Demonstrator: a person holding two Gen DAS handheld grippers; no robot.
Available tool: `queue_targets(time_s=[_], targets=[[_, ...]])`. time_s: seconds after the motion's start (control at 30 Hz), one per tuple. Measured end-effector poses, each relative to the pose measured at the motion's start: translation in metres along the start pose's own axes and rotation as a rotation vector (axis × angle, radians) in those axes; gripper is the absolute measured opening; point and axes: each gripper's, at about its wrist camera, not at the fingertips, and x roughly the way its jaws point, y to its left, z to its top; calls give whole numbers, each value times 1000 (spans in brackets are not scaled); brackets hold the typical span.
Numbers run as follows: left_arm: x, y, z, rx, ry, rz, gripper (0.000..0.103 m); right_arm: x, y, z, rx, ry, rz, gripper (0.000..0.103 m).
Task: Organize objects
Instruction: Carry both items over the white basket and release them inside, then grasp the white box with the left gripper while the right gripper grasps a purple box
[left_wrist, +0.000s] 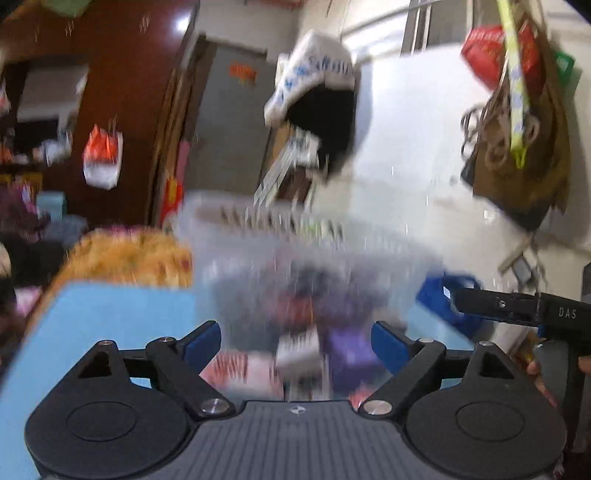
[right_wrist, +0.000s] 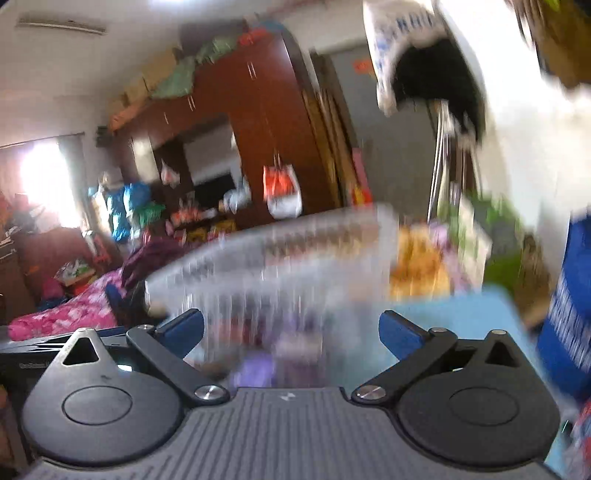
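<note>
Left wrist view: both grippers (left gripper (left_wrist: 295, 341), right gripper (right_wrist: 291, 334)) are spread wide and empty, so the clear bin (left_wrist: 295, 258) could be knocked if approached carelessly

Left wrist view: sitting just behind the left gripper (left_wrist: 295, 341), looking forward and slightly down, very near the clear bin (left_wrist: 295, 258) on the blue desk (left_wrist: 110, 314).
Right wrist view: sitting behind the right gripper (right_wrist: 291, 332), facing the same bin (right_wrist: 277, 258) closely, from its right.
Shared: both are showing the bin, desk, brown wardrobe (left_wrist: 122, 74) and hanging bag (left_wrist: 314, 66).
</note>
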Motion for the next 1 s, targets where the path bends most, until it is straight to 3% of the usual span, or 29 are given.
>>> queue_targets(time_s=[0.2, 0.3, 0.4, 0.43, 0.5, 0.7, 0.73, 0.83, 0.9, 1.0], targets=[[33, 8, -8, -26, 102, 24, 91, 50, 10, -6, -64, 103, -96, 100], [36, 9, -11, -27, 106, 43, 91, 59, 10, -9, -42, 102, -86, 81], [37, 8, -11, -32, 99, 44, 91, 62, 10, -11, -57, 119, -95, 69], [38, 6, -11, -27, 99, 53, 91, 59, 8, -12, -59, 119, -87, 58], [41, 1, -12, -3, 98, 74, 91, 55, 6, -13, -53, 105, -85, 50], [44, -10, -13, 47, 95, 139, 87, 29, 8, -14, -51, -38, -91, 50], [44, -10, -12, 46, 96, 137, 86, 28, 11, -14, -65, -50, -95, 50], [43, -10, -12, 45, 92, 127, 66, 27, 15, -12, -83, -59, -92, 50], [40, -8, -13, 32, 90, 73, 46, 27, 13, -11, -75, -62, -84, 50], [37, -11, -14, 34, 79, 58, 43, 27, 12, -10, -62, -59, -74, 50]])
